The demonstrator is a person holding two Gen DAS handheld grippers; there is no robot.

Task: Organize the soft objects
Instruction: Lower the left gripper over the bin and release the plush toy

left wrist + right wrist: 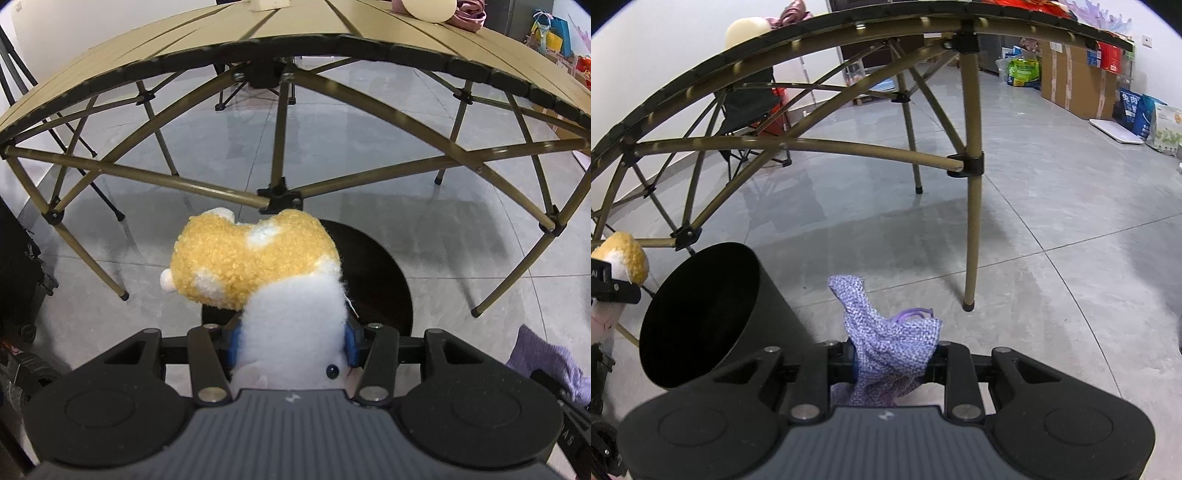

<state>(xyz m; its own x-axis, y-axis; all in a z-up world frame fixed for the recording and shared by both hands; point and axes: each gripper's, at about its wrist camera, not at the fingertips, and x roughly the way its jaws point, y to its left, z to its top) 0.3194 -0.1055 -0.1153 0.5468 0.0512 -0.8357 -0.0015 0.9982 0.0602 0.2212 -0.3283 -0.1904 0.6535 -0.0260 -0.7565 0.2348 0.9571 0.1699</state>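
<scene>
My left claw (291, 341) pinches the plush (258, 266) by its white body above the black bin (701, 314); my right claw (892, 363) grips the purple cloth (890, 339) just beside it. I should centre each over the mouth before letting go, one at a time.

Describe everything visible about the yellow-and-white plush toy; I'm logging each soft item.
The yellow-and-white plush toy has curly golden fleece with white patches, a smooth white fuzzy part and one black bead eye. The left gripper clamps its white part between blue pads, the golden end pointing away. It hangs in the air over the black cylindrical bin, touching only the pads.
</scene>
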